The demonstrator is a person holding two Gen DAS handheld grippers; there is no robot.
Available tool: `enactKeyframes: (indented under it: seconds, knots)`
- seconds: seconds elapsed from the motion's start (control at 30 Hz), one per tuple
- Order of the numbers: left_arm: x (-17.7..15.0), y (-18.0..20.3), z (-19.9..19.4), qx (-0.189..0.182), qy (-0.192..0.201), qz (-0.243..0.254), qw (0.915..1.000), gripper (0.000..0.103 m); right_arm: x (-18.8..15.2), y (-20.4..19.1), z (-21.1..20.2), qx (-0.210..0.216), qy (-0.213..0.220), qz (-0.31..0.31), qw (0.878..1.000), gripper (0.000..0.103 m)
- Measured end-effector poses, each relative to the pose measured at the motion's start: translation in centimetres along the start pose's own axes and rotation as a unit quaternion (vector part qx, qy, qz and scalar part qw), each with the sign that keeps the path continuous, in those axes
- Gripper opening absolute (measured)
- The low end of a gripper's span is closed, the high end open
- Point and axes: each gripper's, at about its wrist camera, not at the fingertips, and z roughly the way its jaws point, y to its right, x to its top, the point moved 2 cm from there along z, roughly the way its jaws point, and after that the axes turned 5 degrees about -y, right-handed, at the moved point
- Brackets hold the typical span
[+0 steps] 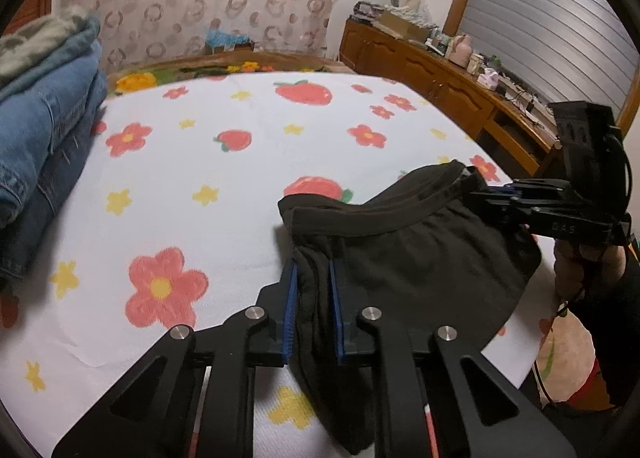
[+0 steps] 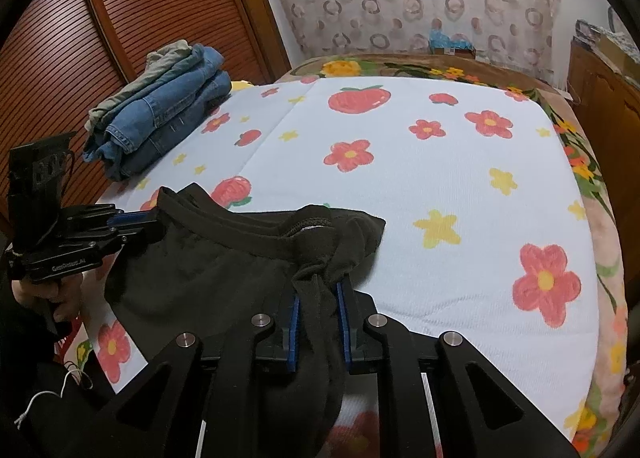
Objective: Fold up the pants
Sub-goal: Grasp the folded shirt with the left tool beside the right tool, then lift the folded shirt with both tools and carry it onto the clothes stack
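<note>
A: Where are the pants (image 1: pixel 420 258)?

B: At the near edge of the bed (image 1: pixel 248 161), black, waistband stretched between the two grippers and sagging in the middle. The cloth below the band hangs over the bed's near edge.

A: And the left gripper (image 1: pixel 312 290)?

B: Clenched on a bunch of the pants at the left end of the band; black cloth fills the gap between its blue pads (image 1: pixel 291 298). From the right wrist view it (image 2: pixel 154 219) shows at the near left, nipping the band's corner, a hand (image 2: pixel 48 294) on its grip.

A: The right gripper (image 2: pixel 318 308)?

B: Likewise clamped on gathered cloth at the right end, blue pads (image 2: pixel 343 314) pressed into it. In the left wrist view it (image 1: pixel 480 189) sits at the right, holding the band's far corner.

A: What else is on the bed?

B: A sheet printed with red flowers, yellow stars and strawberries. A stack of folded jeans (image 2: pixel 160 125) lies at the far left, well apart from the pants. A wooden cabinet (image 1: pixel 440 85) runs along the right.
</note>
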Motion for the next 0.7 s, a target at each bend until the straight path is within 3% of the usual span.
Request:
enactKeyframes:
  seconds: [0.3, 0.7]
  knots:
    - [0.9, 1.0, -2.5, 0.002, 0.033, 0.013, 0.9994, 0.015, 0.6, -1.3, -2.5, -0.001, 0.027, -0.018, 0.999, 0.014]
    - [2.8, 0.7, -6.4, 0.033, 0.080, 0.017, 0.9961, 0.015, 2.3, -3.7, -5.7, -0.012, 0.065, -0.059, 0.996, 0.014]
